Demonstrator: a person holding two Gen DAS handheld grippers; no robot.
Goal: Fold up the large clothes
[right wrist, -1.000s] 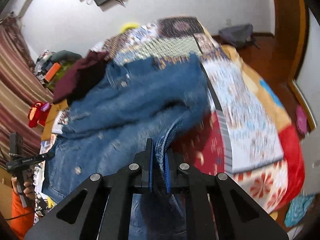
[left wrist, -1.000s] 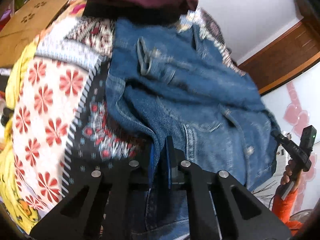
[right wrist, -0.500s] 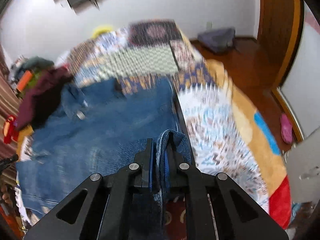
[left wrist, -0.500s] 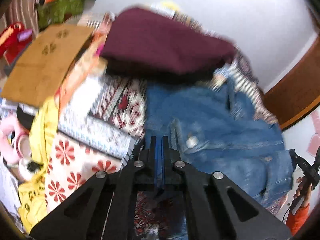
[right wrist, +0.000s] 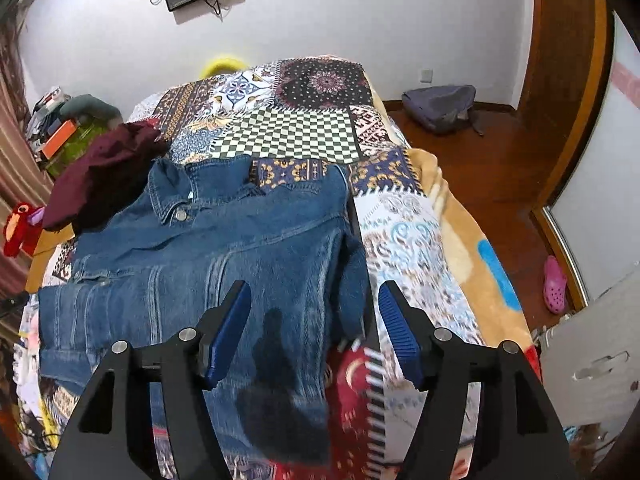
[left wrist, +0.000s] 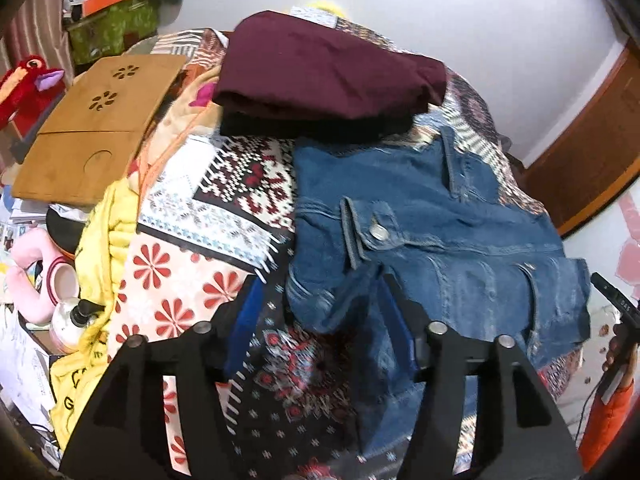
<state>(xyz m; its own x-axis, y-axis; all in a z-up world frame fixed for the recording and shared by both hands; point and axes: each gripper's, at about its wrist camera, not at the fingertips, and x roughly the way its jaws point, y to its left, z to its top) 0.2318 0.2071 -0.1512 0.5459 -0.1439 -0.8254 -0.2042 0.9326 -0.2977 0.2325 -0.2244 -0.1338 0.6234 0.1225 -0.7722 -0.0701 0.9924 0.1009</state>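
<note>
A blue denim jacket [left wrist: 432, 232] lies spread on the patchwork bedspread [left wrist: 224, 216]; it also shows in the right wrist view [right wrist: 208, 256]. My left gripper [left wrist: 320, 320] is open just above the jacket's near left part, holding nothing. My right gripper [right wrist: 314, 328] is open over the jacket's near right part, where a sleeve [right wrist: 352, 276] lies folded in. Both sets of blue pads are spread wide. The jacket's collar points to the far side of the bed.
A folded maroon garment [left wrist: 328, 68] on a black one sits on the bed beyond the jacket, also in the right wrist view [right wrist: 100, 172]. A wooden lap tray [left wrist: 96, 132] lies at the left. A backpack [right wrist: 440, 106] and pink shoe [right wrist: 555, 284] are on the floor.
Both grippers, shut on denim before, carried the jacket onto the bed and have opened; the jacket now lies flat and released.
</note>
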